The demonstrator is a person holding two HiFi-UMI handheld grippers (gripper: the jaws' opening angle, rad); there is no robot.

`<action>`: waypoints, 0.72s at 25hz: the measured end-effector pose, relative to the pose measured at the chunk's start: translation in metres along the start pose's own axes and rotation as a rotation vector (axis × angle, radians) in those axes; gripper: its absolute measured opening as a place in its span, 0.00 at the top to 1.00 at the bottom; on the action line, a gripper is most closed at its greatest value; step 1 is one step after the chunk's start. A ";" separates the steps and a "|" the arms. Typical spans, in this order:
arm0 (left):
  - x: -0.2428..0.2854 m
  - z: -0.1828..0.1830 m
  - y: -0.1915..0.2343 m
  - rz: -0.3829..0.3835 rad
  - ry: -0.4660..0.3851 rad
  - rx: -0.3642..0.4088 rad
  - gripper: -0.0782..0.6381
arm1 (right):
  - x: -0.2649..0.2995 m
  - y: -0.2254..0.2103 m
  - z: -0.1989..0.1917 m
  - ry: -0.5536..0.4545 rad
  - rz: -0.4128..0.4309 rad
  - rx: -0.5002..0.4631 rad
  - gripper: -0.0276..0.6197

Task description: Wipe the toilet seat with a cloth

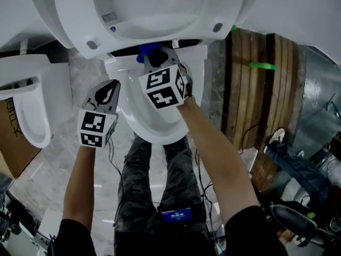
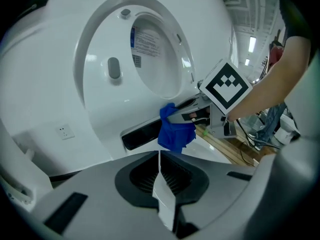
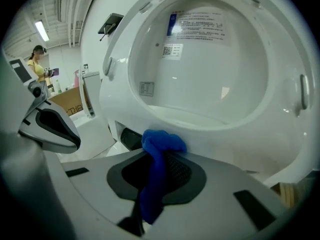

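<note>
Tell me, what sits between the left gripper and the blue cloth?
Only bare white toilet rim, seen in the left gripper view: the left gripper, shut, faces the cloth with nothing else between.

The white ceramic toilet bowl [image 1: 155, 135] sits below its raised white oval plastic seat [image 1: 66, 23]. At the bowl's back edge, the right gripper [image 1: 159, 57] carries a crumpled blue cloth [image 1: 146, 51] at its tip. The left gripper [image 1: 111, 87] hangs just beside the bowl's left rim. Right of the bowl lie brown wooden planks [image 1: 256, 95].
</note>
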State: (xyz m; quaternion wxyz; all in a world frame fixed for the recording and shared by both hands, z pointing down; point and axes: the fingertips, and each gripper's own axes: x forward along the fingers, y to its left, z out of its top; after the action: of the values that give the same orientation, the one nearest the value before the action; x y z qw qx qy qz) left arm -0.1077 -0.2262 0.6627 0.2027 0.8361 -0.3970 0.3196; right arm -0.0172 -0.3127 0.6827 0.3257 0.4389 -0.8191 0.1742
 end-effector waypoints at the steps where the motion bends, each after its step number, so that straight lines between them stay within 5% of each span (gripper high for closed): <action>1: 0.003 0.002 -0.005 -0.004 0.000 0.002 0.86 | -0.003 -0.006 -0.002 -0.001 -0.004 0.002 0.86; 18: 0.045 0.049 -0.072 -0.085 0.011 0.070 0.86 | -0.059 -0.113 -0.030 -0.034 -0.131 0.086 0.86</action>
State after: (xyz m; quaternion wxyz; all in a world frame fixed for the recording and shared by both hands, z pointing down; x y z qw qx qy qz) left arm -0.0105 -0.2358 0.6535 0.1888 0.8572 -0.3484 0.3289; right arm 0.1125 -0.3226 0.6637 0.3032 0.5078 -0.7860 0.1800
